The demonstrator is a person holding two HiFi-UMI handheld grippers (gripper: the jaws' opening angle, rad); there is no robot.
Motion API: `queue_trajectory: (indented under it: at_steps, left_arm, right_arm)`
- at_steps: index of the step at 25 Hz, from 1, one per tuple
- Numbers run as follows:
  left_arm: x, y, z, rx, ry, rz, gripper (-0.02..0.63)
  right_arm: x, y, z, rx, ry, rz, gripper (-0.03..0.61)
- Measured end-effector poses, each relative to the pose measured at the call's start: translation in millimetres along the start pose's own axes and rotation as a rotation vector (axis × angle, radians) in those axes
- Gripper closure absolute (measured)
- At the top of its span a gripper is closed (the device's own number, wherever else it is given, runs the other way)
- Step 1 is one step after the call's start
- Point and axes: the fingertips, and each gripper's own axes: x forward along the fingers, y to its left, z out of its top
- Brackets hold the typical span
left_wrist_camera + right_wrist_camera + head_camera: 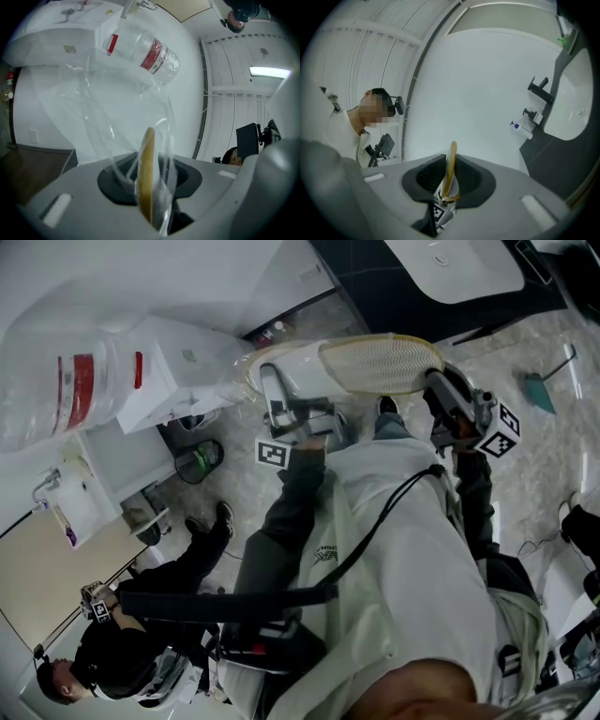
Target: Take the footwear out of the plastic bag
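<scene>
A white slipper (375, 362) with a pale yellow mesh sole is held up sideways between both grippers. My left gripper (273, 382) is shut on its left end, where the clear plastic bag (75, 381) with red markings trails off to the left. In the left gripper view the tan sole edge (147, 173) stands between the jaws of the left gripper (151, 190), wrapped in bag film (140, 47). My right gripper (439, 387) is shut on the slipper's right end. In the right gripper view the bare sole edge (452, 159) is pinched in the right gripper (450, 180).
My own torso in a white apron (403, 568) fills the lower middle. A second person (141, 634) in dark clothes sits at the lower left. A white cabinet (187, 367) stands behind the bag, a small bin (202, 460) below it, and a sink (459, 263) at the top.
</scene>
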Motion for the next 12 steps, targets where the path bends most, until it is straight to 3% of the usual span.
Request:
queue_trajectory:
  at_steps: [8,12]
  left_arm:
    - [-2.5,2.3,6.2,-0.010,-0.001,0.008,0.518]
    - [-5.1,5.4,8.9,-0.005,0.003,0.017,0.527]
  right_arm:
    - [-9.0,-0.3,1.7,0.145,-0.117,0.081,0.535]
    - [-9.7,4.4,4.4,0.149,-0.131,0.090,0.535]
